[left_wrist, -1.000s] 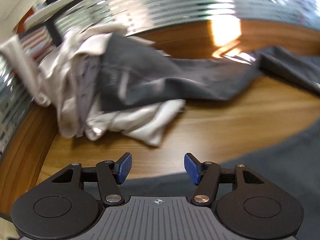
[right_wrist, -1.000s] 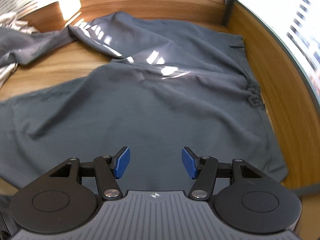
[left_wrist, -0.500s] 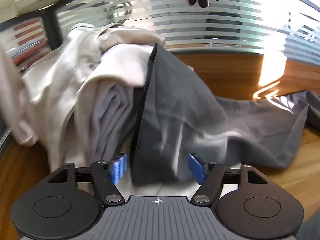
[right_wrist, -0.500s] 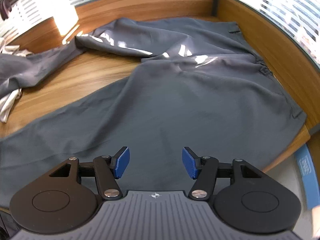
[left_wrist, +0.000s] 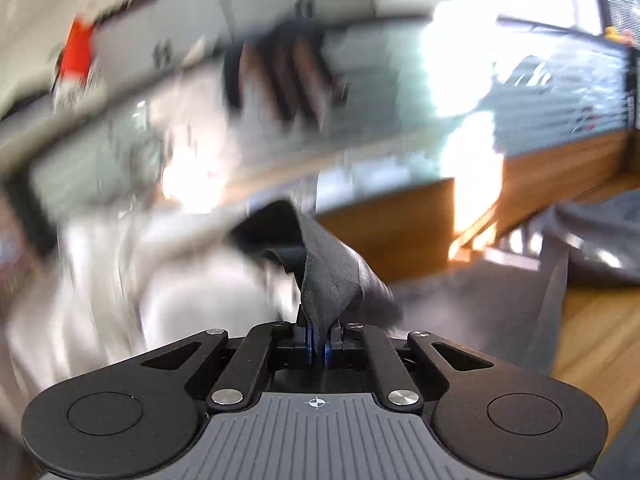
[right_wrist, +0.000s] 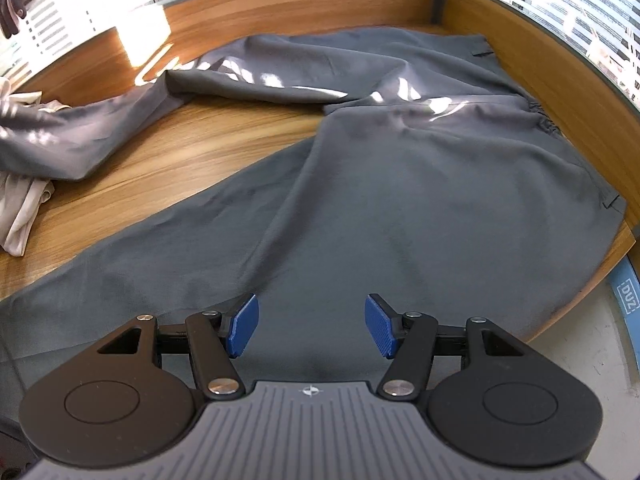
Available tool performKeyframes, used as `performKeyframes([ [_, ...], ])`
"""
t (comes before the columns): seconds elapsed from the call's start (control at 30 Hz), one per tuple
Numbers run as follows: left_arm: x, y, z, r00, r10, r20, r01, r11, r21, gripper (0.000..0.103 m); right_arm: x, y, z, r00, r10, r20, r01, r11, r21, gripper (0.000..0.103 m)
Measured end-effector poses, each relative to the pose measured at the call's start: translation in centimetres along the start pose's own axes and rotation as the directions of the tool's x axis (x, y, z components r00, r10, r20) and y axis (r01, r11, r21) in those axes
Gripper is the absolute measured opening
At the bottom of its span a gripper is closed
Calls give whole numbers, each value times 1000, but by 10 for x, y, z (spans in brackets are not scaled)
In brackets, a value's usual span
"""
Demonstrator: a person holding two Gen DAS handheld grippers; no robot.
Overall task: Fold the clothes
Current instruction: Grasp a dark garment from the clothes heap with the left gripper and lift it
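Dark grey trousers [right_wrist: 420,184] lie spread over the wooden table [right_wrist: 192,160], waist at the far right, one leg running off to the far left. My left gripper [left_wrist: 318,346] is shut on the end of that leg [left_wrist: 330,280], and a fold of grey cloth stands up out of the blue pads. The left wrist view is heavily blurred. My right gripper [right_wrist: 311,330] hovers open over the near part of the trousers, and nothing sits between its blue pads.
A heap of cream and white clothes [left_wrist: 132,288] lies at the table's left end, also showing as white cloth [right_wrist: 24,208]. Wooden walls [right_wrist: 304,4] with striped glass above ring the table. Its right edge drops to a pale floor [right_wrist: 600,344].
My left gripper went in to the pile, closed on the grey trouser leg and lifted it. The right gripper slid toward the near right edge of the table, still open.
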State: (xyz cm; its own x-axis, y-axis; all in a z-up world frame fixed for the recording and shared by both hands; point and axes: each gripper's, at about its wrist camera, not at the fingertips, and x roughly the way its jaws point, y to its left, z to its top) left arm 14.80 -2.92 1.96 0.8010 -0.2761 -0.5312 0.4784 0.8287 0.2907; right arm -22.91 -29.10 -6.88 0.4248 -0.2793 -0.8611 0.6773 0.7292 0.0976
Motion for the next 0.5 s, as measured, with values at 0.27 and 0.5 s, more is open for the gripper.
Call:
performKeyframes([
  [0.27,35,35,89,996,72,45,-76,993,92,7,8,15,13,1000,21,13,-21,999,43,65],
  [0.5,77,49,70,978,174,-118,-162,981,109,15,7,33,26,996,44,72,-49,997,63,65],
])
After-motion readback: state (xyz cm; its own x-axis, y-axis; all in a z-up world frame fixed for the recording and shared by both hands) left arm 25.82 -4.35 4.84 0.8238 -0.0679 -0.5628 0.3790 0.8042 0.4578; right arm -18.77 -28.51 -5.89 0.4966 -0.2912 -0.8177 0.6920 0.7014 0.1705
